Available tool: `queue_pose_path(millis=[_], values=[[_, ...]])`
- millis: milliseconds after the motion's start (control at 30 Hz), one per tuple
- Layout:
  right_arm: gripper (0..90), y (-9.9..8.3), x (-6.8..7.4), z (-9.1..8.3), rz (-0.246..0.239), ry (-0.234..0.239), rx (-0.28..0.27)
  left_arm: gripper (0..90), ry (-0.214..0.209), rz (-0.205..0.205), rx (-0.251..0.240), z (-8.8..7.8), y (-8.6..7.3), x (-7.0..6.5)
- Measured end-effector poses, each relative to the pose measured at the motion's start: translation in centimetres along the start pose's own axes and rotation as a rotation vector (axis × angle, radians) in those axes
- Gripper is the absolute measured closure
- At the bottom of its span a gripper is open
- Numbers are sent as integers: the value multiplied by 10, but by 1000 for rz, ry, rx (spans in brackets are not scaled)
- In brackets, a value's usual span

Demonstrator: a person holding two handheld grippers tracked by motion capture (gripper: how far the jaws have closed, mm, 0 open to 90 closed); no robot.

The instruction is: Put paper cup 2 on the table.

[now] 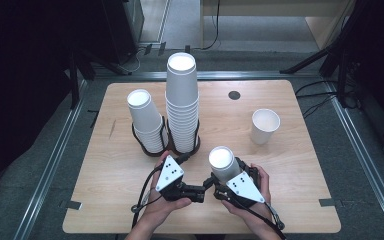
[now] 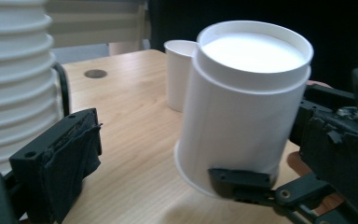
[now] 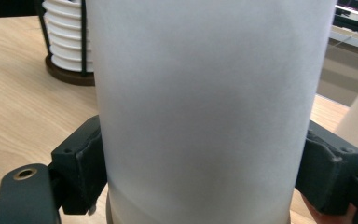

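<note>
Fingers (image 3: 81, 163) of the right gripper (image 1: 228, 176): padded black pair, clamped on both flanks of an inverted white paper cup (image 1: 223, 162), at 6 o'clock on the light wooden table (image 1: 130, 200). Left gripper (image 1: 186, 159): just beside that cup at its 9 o'clock, jaws spread wide, holding nothing. Two stacks of inverted white paper cups (image 1: 182, 100) in black wire holders: 11 o'clock. Single upright white paper cup (image 1: 265, 126): 2 o'clock.

- The high view is looking forward and down over the whole table (image 1: 130, 210).
- The left gripper view is facing across the tabletop, close to the upside-down cup (image 2: 242, 107).
- The right gripper view is pressing close against that cup (image 3: 205, 102), which all three views are sharing.
</note>
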State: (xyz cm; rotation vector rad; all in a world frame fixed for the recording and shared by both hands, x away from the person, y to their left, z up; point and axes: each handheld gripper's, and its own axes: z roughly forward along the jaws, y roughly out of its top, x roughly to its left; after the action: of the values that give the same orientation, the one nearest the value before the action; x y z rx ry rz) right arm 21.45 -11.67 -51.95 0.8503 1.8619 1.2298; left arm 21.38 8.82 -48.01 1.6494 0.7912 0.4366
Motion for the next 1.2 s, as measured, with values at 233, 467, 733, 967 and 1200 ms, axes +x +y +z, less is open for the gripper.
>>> queue_pose_path(millis=[233, 467, 733, 967, 1200], values=[[155, 0, 10, -1, -10, 49, -17, 0, -34, -3, 6, 2, -1, -2], [155, 1, 15, -2, -2, 104, -44, 59, -60, 1, -6, -2, 2, -1], [154, 1, 19, -3, -14, 130, -60, 140, -84, 2, -15, -4, 4, -2], [153, 2, 22, -4, -27, 145, -69, 148, -85, 9, -10, -3, 4, -5], [148, 2, 25, -5, -37, 155, -83, 193, -72, 18, -7, -3, 4, -7]])
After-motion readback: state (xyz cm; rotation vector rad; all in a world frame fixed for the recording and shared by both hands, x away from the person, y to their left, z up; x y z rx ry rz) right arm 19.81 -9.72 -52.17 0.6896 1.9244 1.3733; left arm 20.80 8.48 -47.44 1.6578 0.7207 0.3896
